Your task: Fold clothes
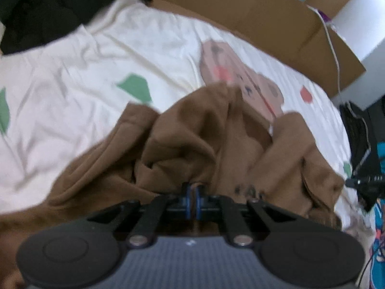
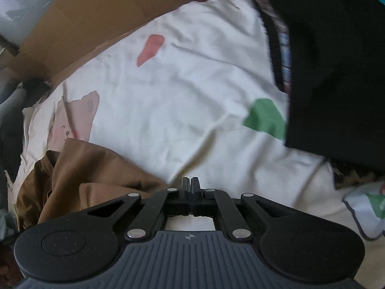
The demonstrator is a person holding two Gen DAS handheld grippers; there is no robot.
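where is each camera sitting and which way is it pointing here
Left wrist: sits on the left gripper, looking forward and down onto the brown garment bunched on the sheet; only its own fingers show, closed on the cloth.
Right wrist: sits on the right gripper, facing the sheet; fingers closed, nothing visibly held.
Shared: the sheet, the brown garment and the cardboard box.

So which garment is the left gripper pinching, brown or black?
The brown garment: the left gripper is closed on its bunched fabric. The black garment lies apart at the sheet's far corner.
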